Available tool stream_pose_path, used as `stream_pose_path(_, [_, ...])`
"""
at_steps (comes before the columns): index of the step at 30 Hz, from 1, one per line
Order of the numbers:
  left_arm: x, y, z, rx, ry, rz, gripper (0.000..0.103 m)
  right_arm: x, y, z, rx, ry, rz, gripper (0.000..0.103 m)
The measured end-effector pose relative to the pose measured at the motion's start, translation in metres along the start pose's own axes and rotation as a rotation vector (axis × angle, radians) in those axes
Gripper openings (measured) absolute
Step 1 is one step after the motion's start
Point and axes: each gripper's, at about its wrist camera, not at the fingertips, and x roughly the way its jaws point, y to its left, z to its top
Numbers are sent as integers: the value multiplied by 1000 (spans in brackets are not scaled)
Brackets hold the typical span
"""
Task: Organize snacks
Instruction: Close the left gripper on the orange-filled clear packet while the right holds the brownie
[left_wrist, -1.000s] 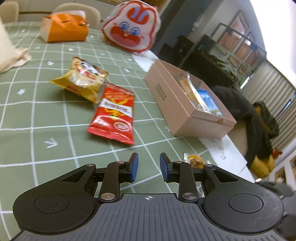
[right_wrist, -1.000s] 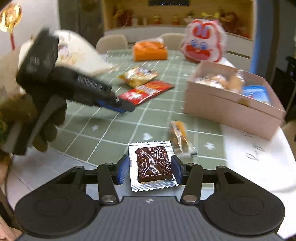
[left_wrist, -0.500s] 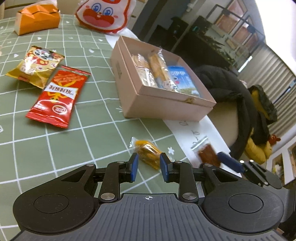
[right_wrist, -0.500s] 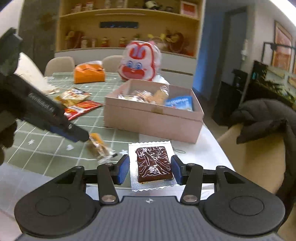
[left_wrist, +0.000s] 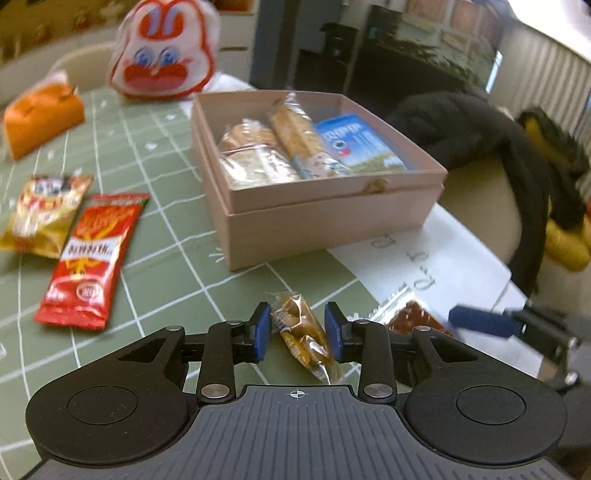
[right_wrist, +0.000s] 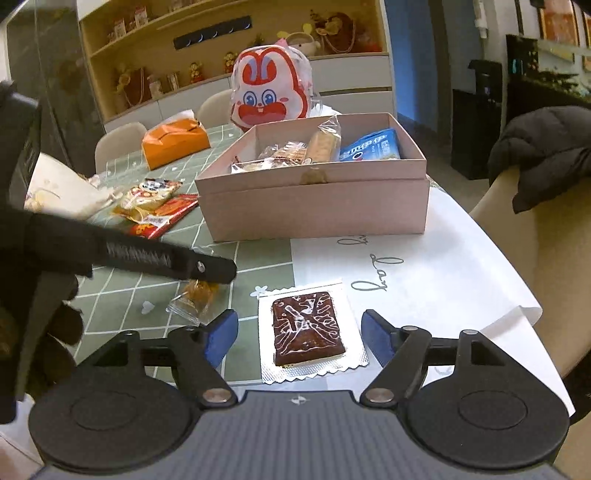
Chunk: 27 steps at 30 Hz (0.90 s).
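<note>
Crinkly clear snack packet (left_wrist: 303, 334) between opening left gripper (left_wrist: 297, 332), foil-edged brownie (right_wrist: 308, 325) between opening right gripper (right_wrist: 299, 336), neither gripped

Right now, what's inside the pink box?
The pink box holds clear-wrapped biscuits, a long wafer pack and a blue packet. Anything beneath them is covered.

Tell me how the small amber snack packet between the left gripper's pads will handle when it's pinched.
The amber packet looks like thin, glossy, crinkled film, so it is probably slippery and crushable. It seems small and light, likely easy to lift. Lying loose on the tablecloth, it may skid or twist.
</note>
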Motion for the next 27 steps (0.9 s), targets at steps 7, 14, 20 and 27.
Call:
stream_pose_path(7, [-5, 2, -5, 36, -1, 2, 39, -2, -1, -1, 18, -7, 3, 75])
stream_pose_path(14, [-20, 7, -20, 94, -4, -2, 38, -1, -1, -1, 15, -5, -15, 75])
stream_pose_path(20, [-38, 4, -43, 170, -12, -6, 41, -1, 4, -2, -19, 6, -33, 78])
stream_pose_path(27, [-43, 3, -51, 197, -23, -12, 41, 0, 6, -3, -43, 14, -38, 78])
